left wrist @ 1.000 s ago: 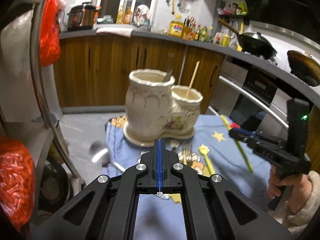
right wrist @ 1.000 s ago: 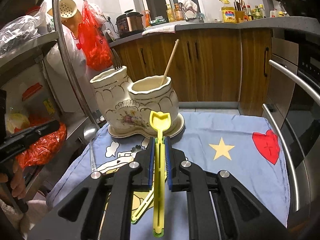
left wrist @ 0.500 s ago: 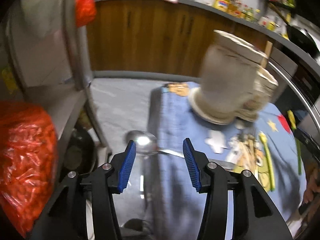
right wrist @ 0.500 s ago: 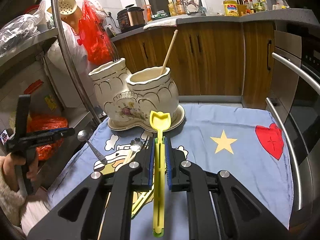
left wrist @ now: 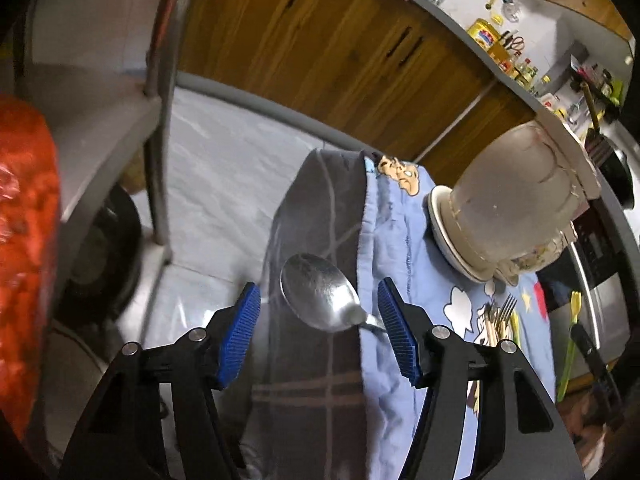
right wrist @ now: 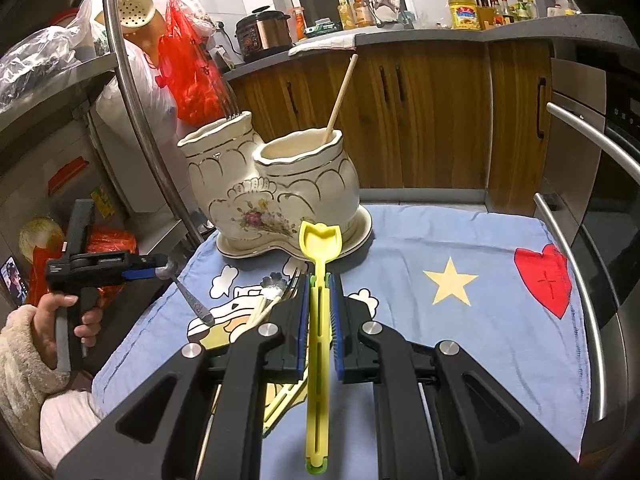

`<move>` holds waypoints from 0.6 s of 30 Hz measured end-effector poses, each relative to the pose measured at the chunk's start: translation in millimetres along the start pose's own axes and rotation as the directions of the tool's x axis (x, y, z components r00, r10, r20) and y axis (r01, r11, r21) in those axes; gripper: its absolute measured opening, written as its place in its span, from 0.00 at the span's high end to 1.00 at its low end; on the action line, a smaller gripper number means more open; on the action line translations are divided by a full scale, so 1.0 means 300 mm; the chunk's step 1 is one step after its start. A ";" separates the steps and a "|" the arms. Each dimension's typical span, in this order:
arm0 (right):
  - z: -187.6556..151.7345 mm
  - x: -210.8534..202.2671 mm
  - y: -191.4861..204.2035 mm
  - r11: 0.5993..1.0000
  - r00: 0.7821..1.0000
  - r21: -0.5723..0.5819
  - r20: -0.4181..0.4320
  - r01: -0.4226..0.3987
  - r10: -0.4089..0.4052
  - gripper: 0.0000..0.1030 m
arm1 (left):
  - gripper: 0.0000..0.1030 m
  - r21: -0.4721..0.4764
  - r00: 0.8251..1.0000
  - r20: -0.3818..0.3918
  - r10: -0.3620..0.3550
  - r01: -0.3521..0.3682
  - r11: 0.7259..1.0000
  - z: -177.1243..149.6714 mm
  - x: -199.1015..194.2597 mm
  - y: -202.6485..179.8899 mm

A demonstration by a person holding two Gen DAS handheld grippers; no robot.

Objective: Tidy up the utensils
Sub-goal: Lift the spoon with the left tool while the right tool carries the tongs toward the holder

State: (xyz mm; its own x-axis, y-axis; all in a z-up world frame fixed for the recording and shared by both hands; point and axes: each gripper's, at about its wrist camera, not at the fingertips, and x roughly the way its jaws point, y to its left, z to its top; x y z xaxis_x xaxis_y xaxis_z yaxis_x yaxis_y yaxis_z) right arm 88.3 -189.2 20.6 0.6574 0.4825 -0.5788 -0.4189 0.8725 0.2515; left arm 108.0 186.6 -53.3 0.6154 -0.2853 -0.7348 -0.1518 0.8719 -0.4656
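Note:
A cream ceramic two-pot utensil holder (right wrist: 276, 196) stands on a blue cloth (right wrist: 460, 320); it also shows in the left wrist view (left wrist: 512, 200). A fork sits in its taller pot and a wooden stick (right wrist: 340, 100) in the lower one. My right gripper (right wrist: 319, 280) is shut on a yellow plastic spatula (right wrist: 320, 240), held above the cloth in front of the holder. My left gripper (left wrist: 318, 308) is open, its blue pads either side of the bowl of a metal spoon (left wrist: 320, 296) that overhangs the cloth's left edge. The spoon also shows in the right wrist view (right wrist: 188, 296).
More utensils (right wrist: 276, 300) lie on the cloth under my right gripper, among them a fork and yellow pieces. A metal rack (right wrist: 132, 92) with red bags stands left. An oven front with handle bars (right wrist: 580, 280) is right. Wooden cabinets are behind.
My left gripper opened, swung down to the left and closed in on the spoon's bowl, which now lies between its pads. My right gripper kept holding the yellow spatula, nearly still.

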 end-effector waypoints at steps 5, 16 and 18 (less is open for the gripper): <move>-0.001 0.003 0.005 1.000 1.000 -0.006 0.005 0.001 -0.001 0.90 | 0.87 -0.013 1.000 0.003 -0.023 0.024 1.000 0.005 0.024 0.007; 0.041 -0.023 0.002 1.000 0.998 0.010 0.060 -0.008 0.008 0.90 | 0.96 0.226 0.964 0.262 -0.048 -0.013 0.974 0.021 -0.287 -0.248; 0.076 -0.034 0.008 1.000 0.996 0.002 0.083 -0.014 0.014 0.90 | 0.96 0.282 0.948 0.317 -0.039 -0.055 0.958 0.022 -0.359 -0.317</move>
State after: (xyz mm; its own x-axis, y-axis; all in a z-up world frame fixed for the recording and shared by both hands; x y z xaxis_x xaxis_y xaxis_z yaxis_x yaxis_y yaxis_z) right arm 94.9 -190.4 44.8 0.7014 0.4995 -0.5084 -0.4268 0.8656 0.2617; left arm 61.4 137.0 73.4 0.8343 -0.1777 -0.5218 0.0387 0.9631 -0.2662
